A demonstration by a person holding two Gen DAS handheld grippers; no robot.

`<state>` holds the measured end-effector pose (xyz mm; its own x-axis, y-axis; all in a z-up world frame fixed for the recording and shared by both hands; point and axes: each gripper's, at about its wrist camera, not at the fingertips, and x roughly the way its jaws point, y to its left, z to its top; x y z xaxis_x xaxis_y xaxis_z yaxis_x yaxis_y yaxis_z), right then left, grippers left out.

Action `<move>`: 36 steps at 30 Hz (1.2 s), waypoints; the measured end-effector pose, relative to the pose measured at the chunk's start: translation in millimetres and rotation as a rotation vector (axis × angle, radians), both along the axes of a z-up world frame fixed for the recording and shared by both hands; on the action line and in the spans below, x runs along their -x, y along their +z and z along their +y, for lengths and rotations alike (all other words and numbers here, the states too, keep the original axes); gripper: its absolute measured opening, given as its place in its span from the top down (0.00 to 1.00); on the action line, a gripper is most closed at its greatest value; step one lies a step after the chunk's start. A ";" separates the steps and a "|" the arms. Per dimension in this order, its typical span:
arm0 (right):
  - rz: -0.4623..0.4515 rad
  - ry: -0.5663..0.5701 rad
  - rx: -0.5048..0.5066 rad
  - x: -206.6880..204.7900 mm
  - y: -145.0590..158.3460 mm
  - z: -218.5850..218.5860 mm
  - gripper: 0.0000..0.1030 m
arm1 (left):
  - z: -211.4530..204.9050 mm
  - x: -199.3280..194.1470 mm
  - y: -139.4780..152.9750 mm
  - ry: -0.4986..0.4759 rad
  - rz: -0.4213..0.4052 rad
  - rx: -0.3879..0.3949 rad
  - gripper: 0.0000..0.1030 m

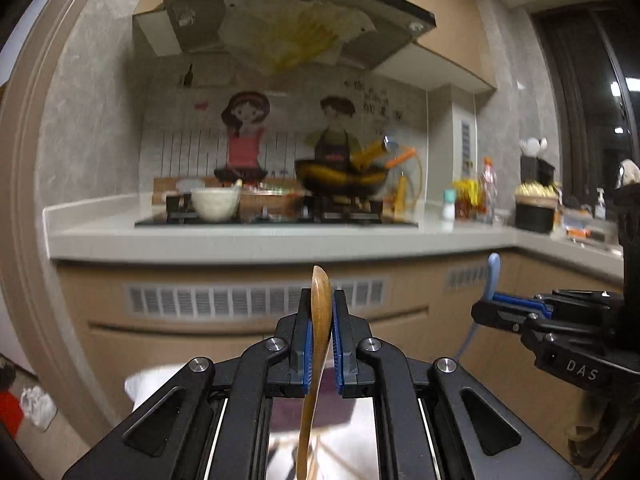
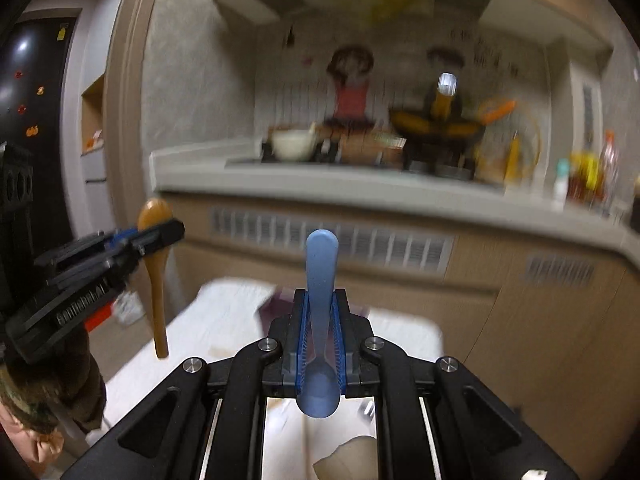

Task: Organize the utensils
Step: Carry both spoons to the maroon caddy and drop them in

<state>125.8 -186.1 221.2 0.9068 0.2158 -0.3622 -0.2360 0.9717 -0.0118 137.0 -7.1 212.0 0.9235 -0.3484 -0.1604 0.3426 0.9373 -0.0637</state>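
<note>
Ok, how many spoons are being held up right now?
2. The wooden spoon is clamped upright in the left gripper; the blue spoon is clamped in the right gripper, handle up. Others may lie hidden below.

We see a brown wooden spoon [image 1: 320,320] standing nearly upright in mid-air, bowl end up and edge-on to us, handle hanging down. Beside it, well apart, a pale blue spoon [image 2: 321,280] stands upright too, its bowl lowest.
</note>
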 end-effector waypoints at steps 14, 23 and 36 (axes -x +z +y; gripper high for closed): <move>0.078 -0.010 -0.066 -153.6 -19.3 10.4 0.88 | 12.8 -153.3 -21.3 -0.029 0.099 0.069 0.92; 0.251 -0.023 -0.049 -228.2 -117.1 20.7 0.88 | 10.5 -243.0 -112.2 -0.022 0.281 0.116 0.92; 0.396 -0.020 0.059 -220.7 -192.4 21.4 0.52 | -2.3 -242.8 -176.9 0.019 0.429 0.090 0.52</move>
